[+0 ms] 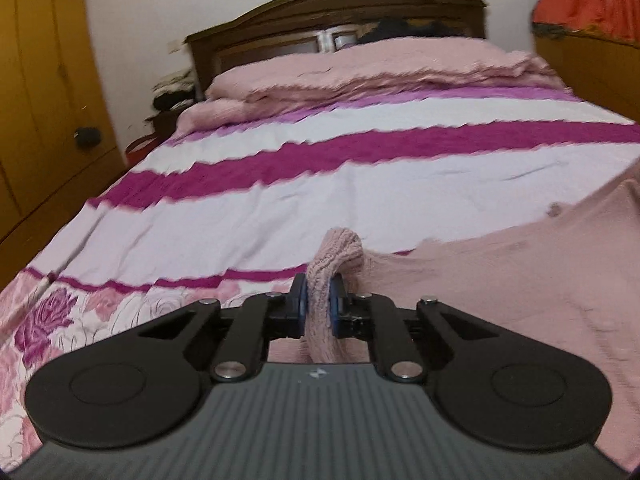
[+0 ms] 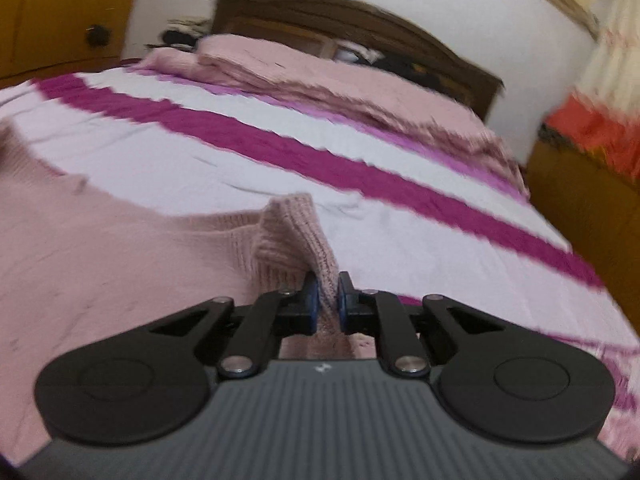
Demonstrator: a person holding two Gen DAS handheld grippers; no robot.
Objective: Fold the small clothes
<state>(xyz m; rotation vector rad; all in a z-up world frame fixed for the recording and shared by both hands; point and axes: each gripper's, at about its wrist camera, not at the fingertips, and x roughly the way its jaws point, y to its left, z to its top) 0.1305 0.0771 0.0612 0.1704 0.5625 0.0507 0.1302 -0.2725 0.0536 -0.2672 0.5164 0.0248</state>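
A pale pink knitted sweater (image 1: 520, 288) lies spread on the striped bed, filling the lower right of the left wrist view and the lower left of the right wrist view (image 2: 100, 264). My left gripper (image 1: 318, 292) is shut on a ribbed edge of the sweater, which bulges up in a fold just above the blue pads. My right gripper (image 2: 329, 292) is shut on another ribbed edge of the same sweater, a peak of knit rising between its pads. Both views are blurred by motion.
The bedsheet (image 1: 320, 184) has white and magenta stripes with roses near the foot. A folded pink blanket (image 1: 360, 68) lies by the dark wooden headboard (image 1: 340, 8). Yellow wardrobe doors (image 1: 40, 100) stand left; an orange and white curtain (image 1: 588, 0) hangs right.
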